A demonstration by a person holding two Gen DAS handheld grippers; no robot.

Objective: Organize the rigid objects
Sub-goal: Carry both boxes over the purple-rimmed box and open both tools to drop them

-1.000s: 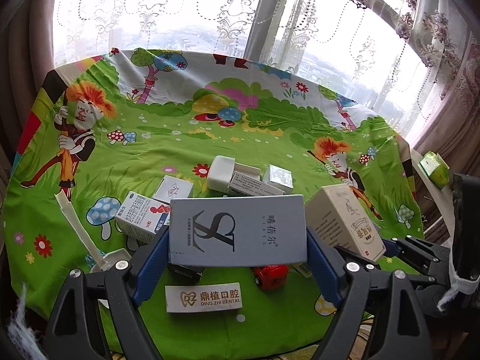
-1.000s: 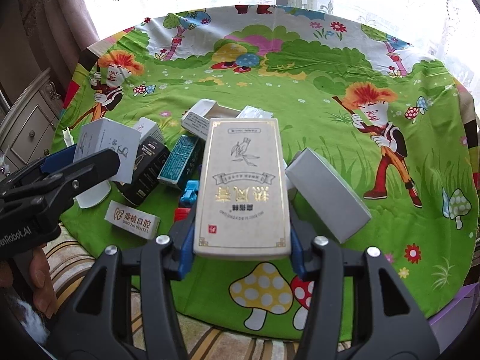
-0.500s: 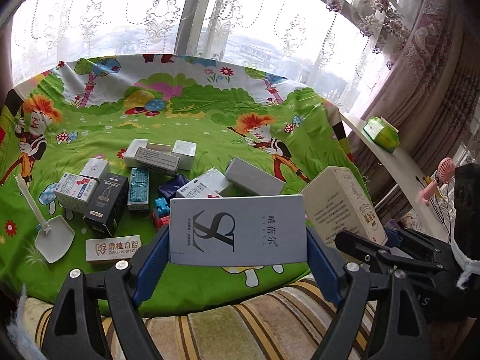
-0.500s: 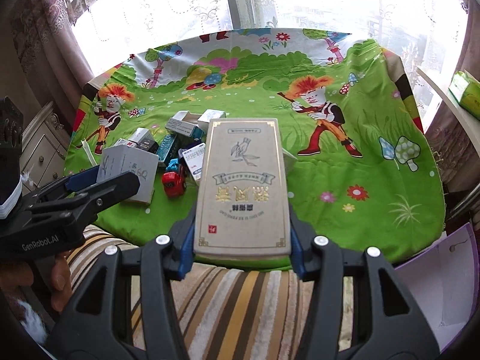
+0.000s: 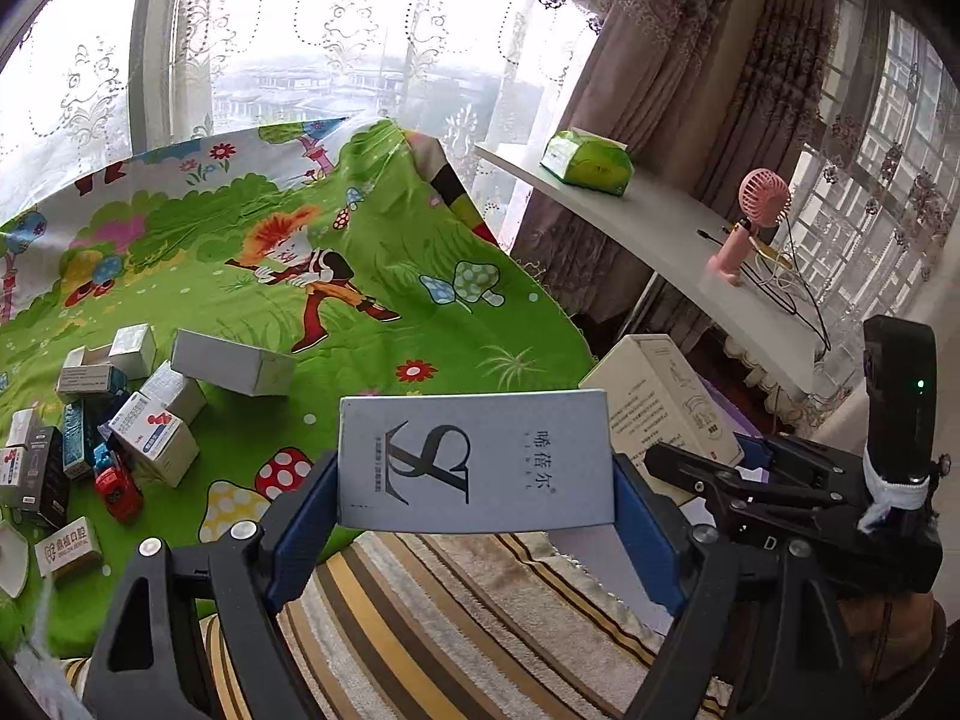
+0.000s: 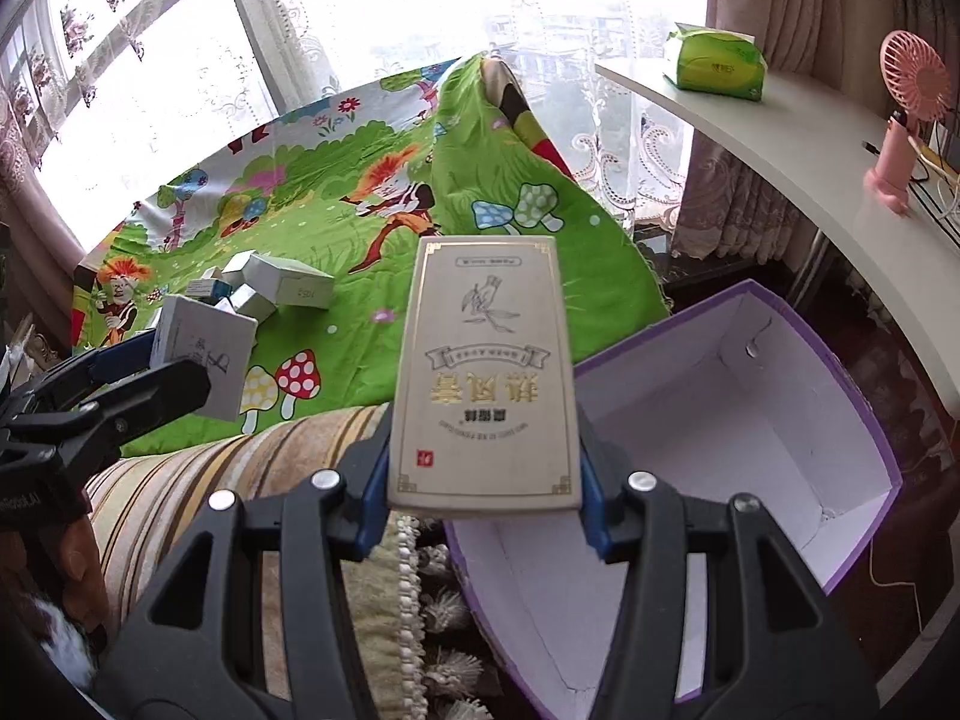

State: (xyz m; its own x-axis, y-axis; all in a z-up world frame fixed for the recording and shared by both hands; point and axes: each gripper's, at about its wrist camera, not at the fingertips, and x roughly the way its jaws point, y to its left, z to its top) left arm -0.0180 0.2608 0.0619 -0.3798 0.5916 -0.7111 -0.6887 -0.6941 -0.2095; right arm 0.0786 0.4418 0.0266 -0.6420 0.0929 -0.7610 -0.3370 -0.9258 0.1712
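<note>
Boxes are what is being sorted, and two of them are up in the air: a grey-blue box [image 5: 477,459] with a large looped logo sits crosswise between the blue-padded fingers [image 5: 303,519] of the left gripper [image 5: 474,516], pads pressed on its two short ends, and a tall cream box [image 6: 485,372] with gold lettering (seen upside down from the right wrist camera) is clamped by its long sides in the right gripper [image 6: 483,498]. From the left wrist view the cream box [image 5: 660,405] shows just to the right of the grey-blue one, apart from it, with the black right gripper [image 5: 708,471] under it. Below and to the right of the cream box stands an open purple box [image 6: 864,420] with a white inside, nothing visible in it. Both held boxes hang over a striped cushion edge [image 5: 420,600], off the green cartoon cloth [image 5: 372,252] that covers the worktop. On that cloth, at its left side, lies a loose heap of small boxes: a long white box [image 5: 231,360] lying flat, a white box with blue and red print [image 5: 153,435] tipped on its edge, a dark box [image 5: 45,468], and a small box with Chinese lettering [image 5: 66,546] near the cloth's front edge. A red toy car [image 5: 117,483] sits among them. Further right, a white shelf [image 5: 690,240] carries a green tissue pack [image 5: 585,162] and a pink fan [image 5: 753,222].
</note>
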